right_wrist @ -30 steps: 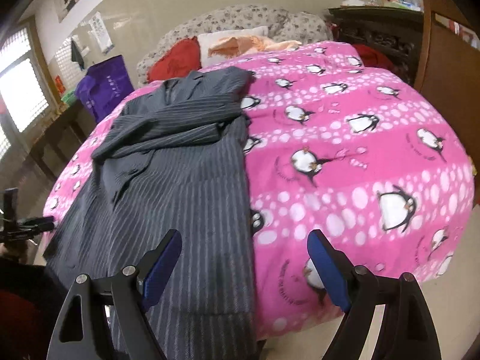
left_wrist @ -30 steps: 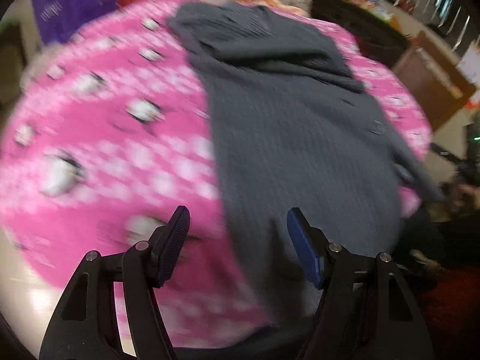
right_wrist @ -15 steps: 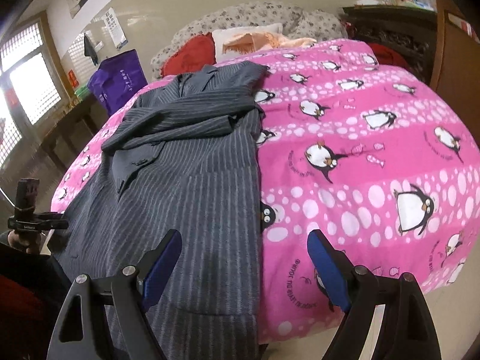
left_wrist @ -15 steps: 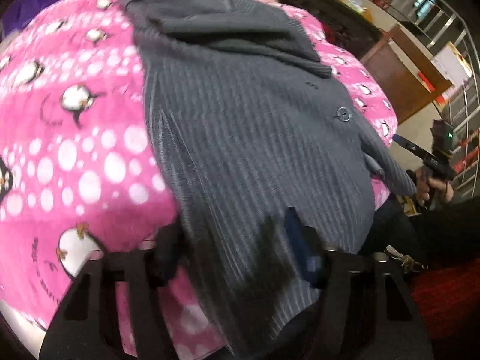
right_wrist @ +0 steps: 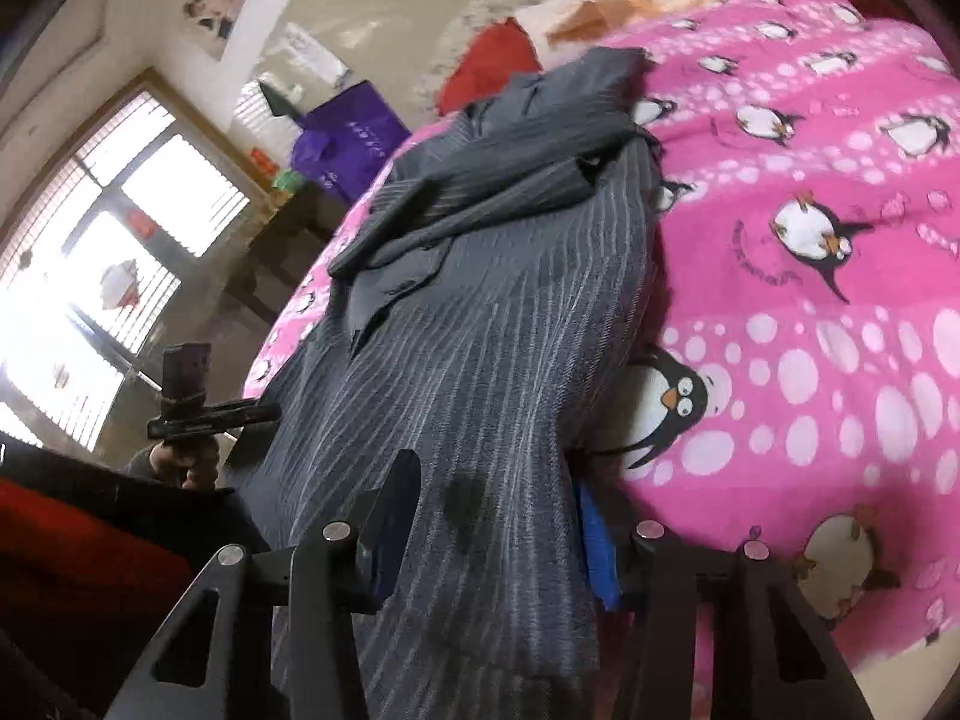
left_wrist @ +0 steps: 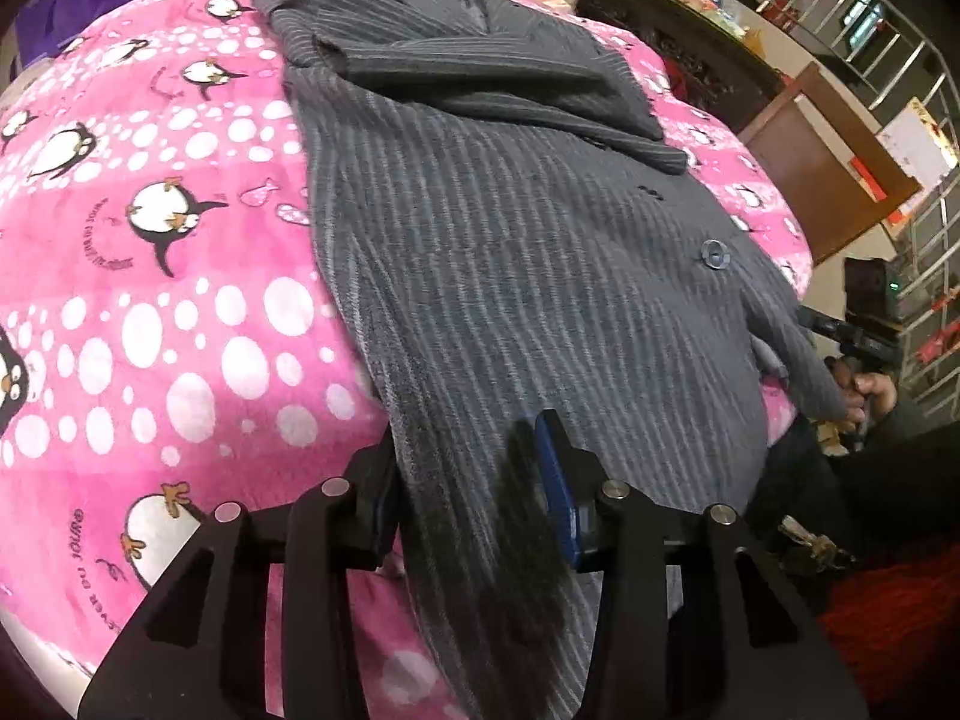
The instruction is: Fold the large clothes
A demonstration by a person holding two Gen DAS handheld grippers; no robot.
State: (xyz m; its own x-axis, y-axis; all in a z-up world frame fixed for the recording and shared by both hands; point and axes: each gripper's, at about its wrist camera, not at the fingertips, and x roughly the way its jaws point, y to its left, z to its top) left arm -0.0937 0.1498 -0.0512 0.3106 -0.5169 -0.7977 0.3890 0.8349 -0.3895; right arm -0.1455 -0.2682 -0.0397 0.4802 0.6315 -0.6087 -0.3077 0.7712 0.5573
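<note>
A large grey pinstriped jacket (left_wrist: 510, 252) lies lengthwise on a bed with a pink penguin blanket (left_wrist: 150, 252). One sleeve is folded across its chest. My left gripper (left_wrist: 465, 480) straddles the jacket's near hem at one lower corner, its jaws narrowed around the cloth. My right gripper (right_wrist: 492, 516) straddles the jacket (right_wrist: 498, 330) at the other lower corner of the hem, with cloth bunched between its blue pads. Both sets of jaws still show a gap filled with fabric.
The pink blanket (right_wrist: 840, 300) covers the bed to the right of the jacket. Red and orange pillows (right_wrist: 492, 60) and a purple bag (right_wrist: 354, 138) lie at the head. A dark wooden cabinet (left_wrist: 690, 48) and a railing (left_wrist: 900, 60) stand beside the bed.
Both grippers have moved forward onto the jacket's near hem and their jaws have narrowed around the cloth. A second ago they hung wide open before the bed.
</note>
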